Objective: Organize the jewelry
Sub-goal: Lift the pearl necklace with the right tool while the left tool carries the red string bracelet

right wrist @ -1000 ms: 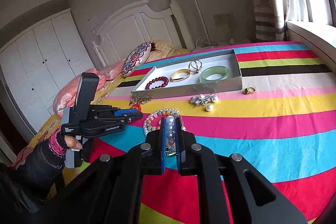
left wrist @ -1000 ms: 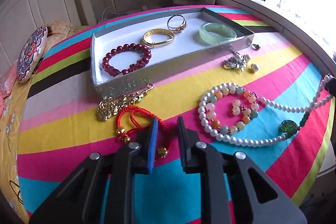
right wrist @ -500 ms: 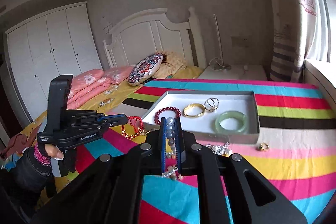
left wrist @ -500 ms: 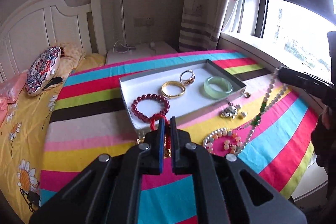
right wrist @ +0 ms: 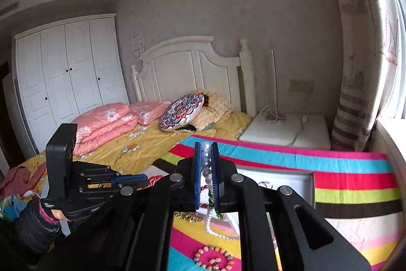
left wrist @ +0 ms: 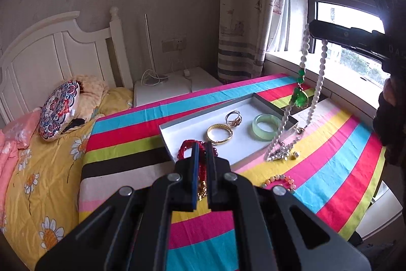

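Observation:
My left gripper [left wrist: 201, 150] is shut on a red cord bracelet [left wrist: 202, 170] with gold charms that hangs between its fingers above the near end of the white tray [left wrist: 175, 135]. The tray holds a gold bangle [left wrist: 219, 134], a ring pair [left wrist: 233, 118] and a jade bangle [left wrist: 266, 126]. A red bead bracelet there is mostly hidden behind my fingers. My right gripper [right wrist: 206, 146] is shut on a pearl necklace [right wrist: 207, 164]. In the left wrist view that necklace [left wrist: 314, 98] dangles from the right gripper [left wrist: 313, 30] with its green pendant [left wrist: 299, 97], its lower end near a silver brooch [left wrist: 281, 154].
A pastel bead bracelet [left wrist: 279, 181] and a small ring [left wrist: 300, 130] lie on the striped tablecloth [left wrist: 330, 169]. A bed with a round patterned pillow [left wrist: 59, 109] lies left, a white nightstand [left wrist: 175, 85] behind, and a curtain and window at the right. The other hand's sleeve [left wrist: 390, 123] is at the right edge.
Both grippers have risen. The left one shut on the red cord bracelet and lifted it off the cloth. The pearl necklace came up off the table and now hangs.

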The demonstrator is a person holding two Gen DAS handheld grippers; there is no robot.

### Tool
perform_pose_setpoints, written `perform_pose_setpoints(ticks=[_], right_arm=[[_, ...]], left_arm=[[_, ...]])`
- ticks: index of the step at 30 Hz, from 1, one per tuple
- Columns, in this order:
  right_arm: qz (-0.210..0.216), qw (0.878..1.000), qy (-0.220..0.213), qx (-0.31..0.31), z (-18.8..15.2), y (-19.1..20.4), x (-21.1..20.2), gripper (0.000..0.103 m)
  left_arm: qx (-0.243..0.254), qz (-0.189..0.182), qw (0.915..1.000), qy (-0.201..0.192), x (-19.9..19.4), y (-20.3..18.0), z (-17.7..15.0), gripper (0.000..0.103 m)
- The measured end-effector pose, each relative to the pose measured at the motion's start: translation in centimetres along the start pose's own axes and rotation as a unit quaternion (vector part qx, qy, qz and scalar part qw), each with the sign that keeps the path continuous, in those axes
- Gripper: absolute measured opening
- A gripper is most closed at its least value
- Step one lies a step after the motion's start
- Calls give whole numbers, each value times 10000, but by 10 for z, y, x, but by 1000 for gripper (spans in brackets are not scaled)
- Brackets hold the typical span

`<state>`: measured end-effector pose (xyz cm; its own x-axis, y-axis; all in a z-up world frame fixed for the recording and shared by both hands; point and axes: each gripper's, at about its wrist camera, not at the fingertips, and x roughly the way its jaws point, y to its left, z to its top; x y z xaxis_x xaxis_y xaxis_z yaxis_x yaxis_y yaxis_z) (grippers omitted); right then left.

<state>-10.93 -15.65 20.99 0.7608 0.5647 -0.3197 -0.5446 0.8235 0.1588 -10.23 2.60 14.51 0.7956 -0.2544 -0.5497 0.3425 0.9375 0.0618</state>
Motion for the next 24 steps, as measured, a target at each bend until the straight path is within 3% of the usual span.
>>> perform_pose_setpoints(ticks=[13,24], right_arm=[[-318,9993,-150,-149,24,-13,-14,10],[-763,9969,13,-201,51,-37,20,10]], left_arm=[[405,-73,9991,38,15,-23,17,4],[393,-3,9991,180,51,-23,30,4]])
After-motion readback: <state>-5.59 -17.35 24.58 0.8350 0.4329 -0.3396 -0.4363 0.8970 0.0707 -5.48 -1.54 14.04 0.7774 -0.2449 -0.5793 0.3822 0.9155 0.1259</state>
